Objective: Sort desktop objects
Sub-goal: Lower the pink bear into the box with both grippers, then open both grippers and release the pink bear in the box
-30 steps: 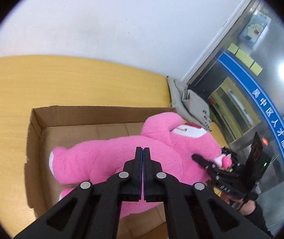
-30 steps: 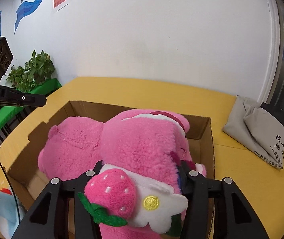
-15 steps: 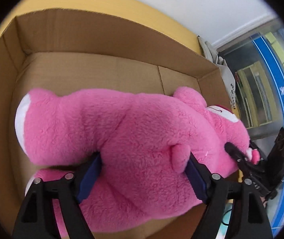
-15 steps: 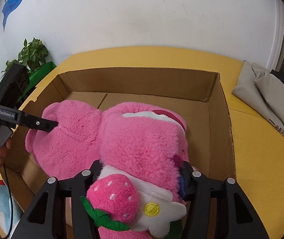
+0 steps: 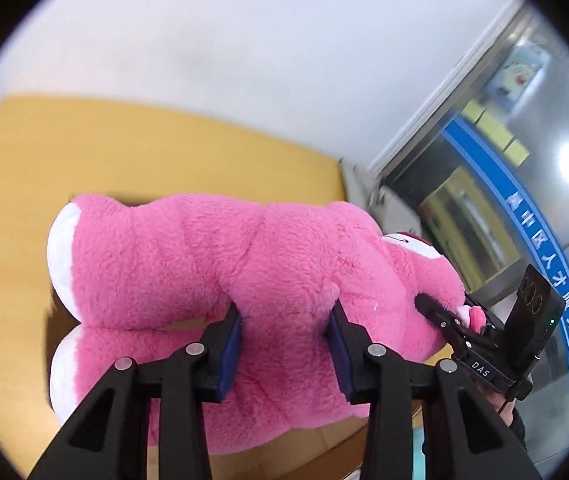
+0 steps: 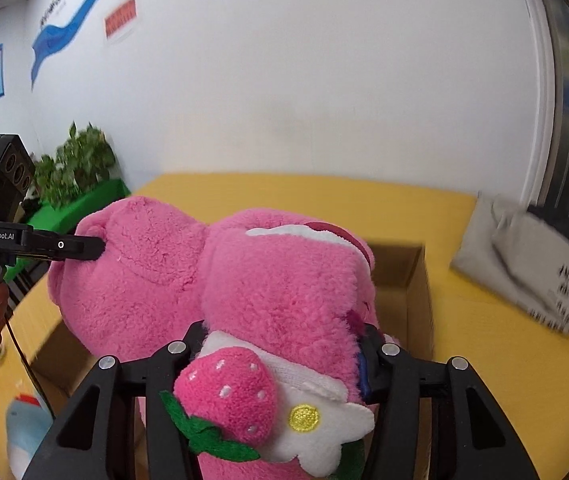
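Big pink plush bear (image 5: 244, 264) front and centre, carried between two grippers, its body across the view above the cardboard box (image 6: 404, 280) on the yellow worktop (image 5: 84, 160). The left gripper (image 5: 284, 336) has its fingers (image 5: 228, 344) dug into the plush at the lower body near the legs, and they are closing, fur bulging between the blue pads. The right gripper (image 6: 280, 352) has the head end, fingers (image 6: 368, 364) pinching either side just behind the strawberry-and-flower decoration (image 6: 260, 404), and those jaws are easing in too, fabric squeezed between them.

Whether the bear is going into the box or coming out of it, I cannot tell from here. Either way, my read on doing this well: keep both hands level and moving together so the soft body doesn't sag or twist, squeeze deep into the stuffing and not just surface fur, and carry the white-soled feet clear of the box wall.

As for containers, only a corner and some wall of the box show beneath the bear; what lies on its floor is hidden. Outside it, a folded grey cloth bag (image 6: 524, 264) sits well apart on the worktop, and a small blue-and-white toy (image 6: 24, 428) is down at the left edge.
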Demonstrator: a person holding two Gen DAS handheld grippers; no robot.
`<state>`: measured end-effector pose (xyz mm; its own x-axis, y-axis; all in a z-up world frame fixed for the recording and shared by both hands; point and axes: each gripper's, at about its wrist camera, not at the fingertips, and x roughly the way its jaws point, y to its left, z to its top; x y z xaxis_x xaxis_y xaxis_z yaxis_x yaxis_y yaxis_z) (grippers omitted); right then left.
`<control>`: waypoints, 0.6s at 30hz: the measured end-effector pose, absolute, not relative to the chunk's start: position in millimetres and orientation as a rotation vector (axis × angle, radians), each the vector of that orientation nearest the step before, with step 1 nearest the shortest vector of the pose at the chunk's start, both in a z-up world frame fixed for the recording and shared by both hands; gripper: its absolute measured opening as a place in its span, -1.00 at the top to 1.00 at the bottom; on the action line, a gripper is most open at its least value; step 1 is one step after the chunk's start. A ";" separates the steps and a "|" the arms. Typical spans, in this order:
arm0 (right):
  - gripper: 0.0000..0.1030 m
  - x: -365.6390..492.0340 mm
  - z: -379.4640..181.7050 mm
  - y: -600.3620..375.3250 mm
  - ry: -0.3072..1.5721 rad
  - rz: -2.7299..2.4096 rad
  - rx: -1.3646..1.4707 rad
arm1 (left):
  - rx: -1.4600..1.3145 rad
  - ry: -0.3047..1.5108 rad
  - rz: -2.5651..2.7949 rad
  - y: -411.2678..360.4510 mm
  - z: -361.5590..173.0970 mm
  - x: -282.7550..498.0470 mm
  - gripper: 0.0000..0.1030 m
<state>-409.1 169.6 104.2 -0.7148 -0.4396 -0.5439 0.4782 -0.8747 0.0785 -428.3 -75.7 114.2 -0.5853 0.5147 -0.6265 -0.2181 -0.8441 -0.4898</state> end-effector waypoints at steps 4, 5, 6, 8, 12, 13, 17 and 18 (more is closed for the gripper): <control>-0.09 -432.7 124.3 158.3 0.137 -2.557 0.690 | -1.179 -0.499 2.456 -75.5 111.6 -464.4 0.27; -0.10 -442.6 119.2 154.2 0.172 -2.564 0.671 | -1.217 -0.507 2.458 -75.5 102.1 -475.8 0.27; -0.10 -452.2 111.8 149.7 0.201 -2.566 0.662 | -1.259 -0.523 2.454 -75.3 89.9 -486.9 0.27; -0.10 -472.6 88.3 143.0 0.241 -2.557 0.719 | -1.334 -0.552 2.438 -76.9 67.7 -500.8 0.54; -0.11 -502.9 31.4 137.5 0.237 -2.528 0.989 | -1.427 -0.600 2.387 -75.2 24.5 -514.6 0.72; -0.12 -502.3 25.6 140.6 0.207 -2.531 1.012 | -1.427 -0.584 2.388 -73.4 23.3 -512.4 0.72; -0.13 -495.7 31.0 146.2 0.146 -2.528 1.052 | -1.417 -0.559 2.407 -71.8 29.2 -503.5 0.72; -0.13 -494.8 33.0 145.4 0.148 -2.528 1.059 | -1.415 -0.553 2.411 -72.1 31.1 -501.3 0.72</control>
<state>-494.8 145.4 33.0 -0.6365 -0.3157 -0.7037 0.3958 -0.9168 0.0533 -501.3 -72.2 31.1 -0.4750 0.4318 -0.7668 -0.0543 -0.8841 -0.4642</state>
